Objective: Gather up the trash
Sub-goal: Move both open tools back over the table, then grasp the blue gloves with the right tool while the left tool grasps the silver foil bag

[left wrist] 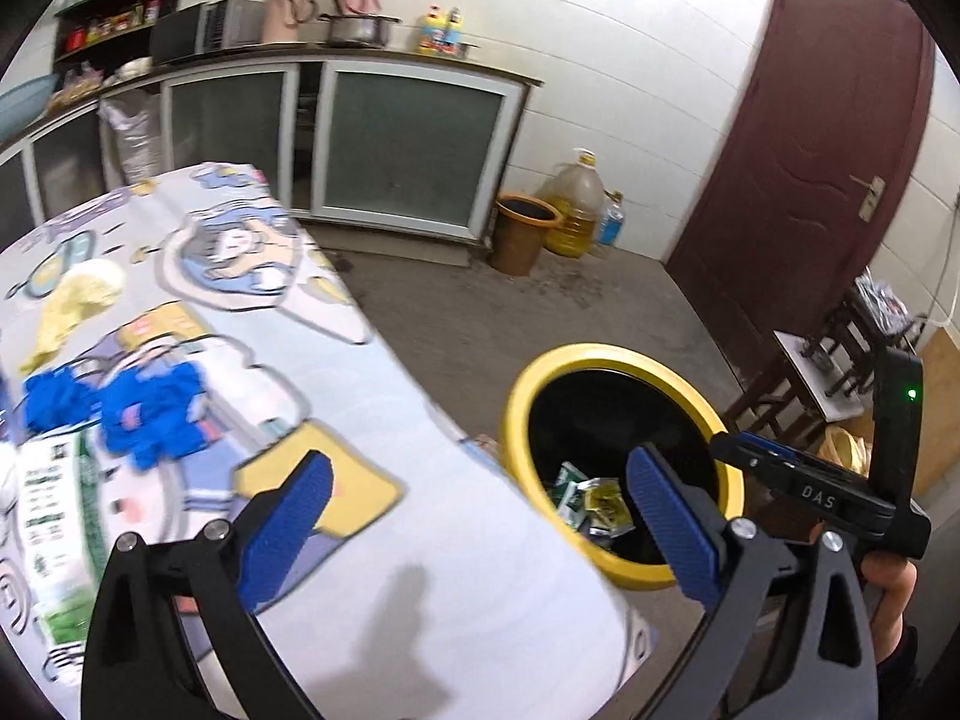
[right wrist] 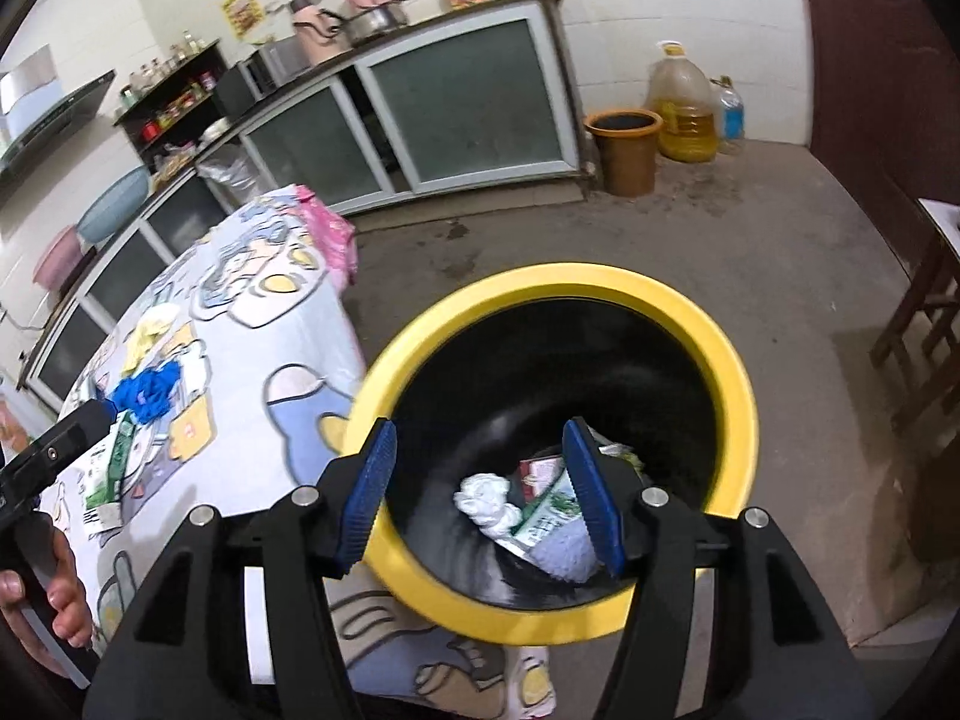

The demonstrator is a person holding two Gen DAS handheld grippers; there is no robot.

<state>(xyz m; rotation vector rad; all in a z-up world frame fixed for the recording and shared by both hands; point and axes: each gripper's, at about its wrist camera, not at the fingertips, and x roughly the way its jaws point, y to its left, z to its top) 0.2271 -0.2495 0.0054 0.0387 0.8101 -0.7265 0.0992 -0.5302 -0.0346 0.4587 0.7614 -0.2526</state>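
A yellow-rimmed black bin stands on the floor by the table's near corner; it also shows in the left wrist view. It holds a white wad, a green-and-white packet and other wrappers. My right gripper is open and empty over the bin's mouth. My left gripper is open and empty above the table's corner. On the cartoon-print tablecloth lie a crumpled blue glove, a yellow wad and a green-and-white packet.
A brown bucket, a large oil jug and a water bottle stand by the far wall. Glass-door counter cabinets run along the back. A dark red door and wooden stools are at the right.
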